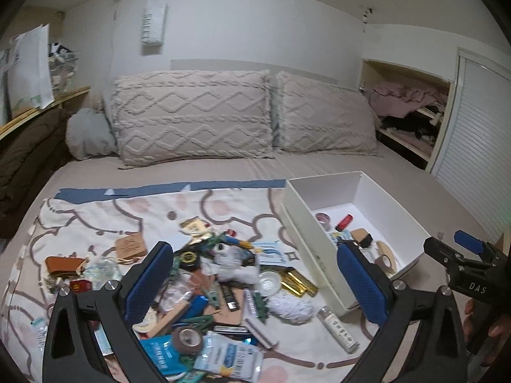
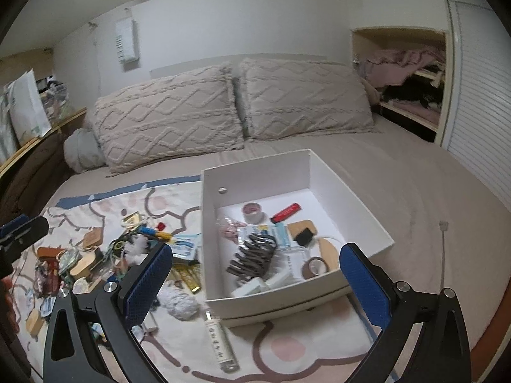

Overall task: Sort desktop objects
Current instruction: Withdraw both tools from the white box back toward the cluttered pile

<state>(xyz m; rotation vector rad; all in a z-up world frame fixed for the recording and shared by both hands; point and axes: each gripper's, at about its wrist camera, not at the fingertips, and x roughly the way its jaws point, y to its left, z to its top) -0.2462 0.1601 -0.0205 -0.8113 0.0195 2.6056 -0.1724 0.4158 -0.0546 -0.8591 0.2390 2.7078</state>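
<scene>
A heap of small desk items (image 1: pixel 220 274) lies on a patterned blanket (image 1: pixel 127 210) spread over a bed. My left gripper (image 1: pixel 255 282) hovers open above the heap, nothing between its blue pads. To the right stands a white box (image 2: pixel 255 172) holding a tape roll (image 2: pixel 253 212), a red lighter (image 2: pixel 286 211), a dark coiled hair clip (image 2: pixel 254 257) and other bits. My right gripper (image 2: pixel 258 284) hangs open over the box's near edge, empty. A white knitted ball (image 2: pixel 179 303) and a labelled tube (image 2: pixel 220 341) lie just left of the box.
Two knitted pillows (image 1: pixel 191 115) lean against the headboard at the back. A louvred door (image 1: pixel 472 146) and an open shelf with clothes (image 1: pixel 408 102) stand at the right. A shelf with bags (image 1: pixel 28 70) runs along the left. A hand (image 1: pixel 485 325) holds the right gripper.
</scene>
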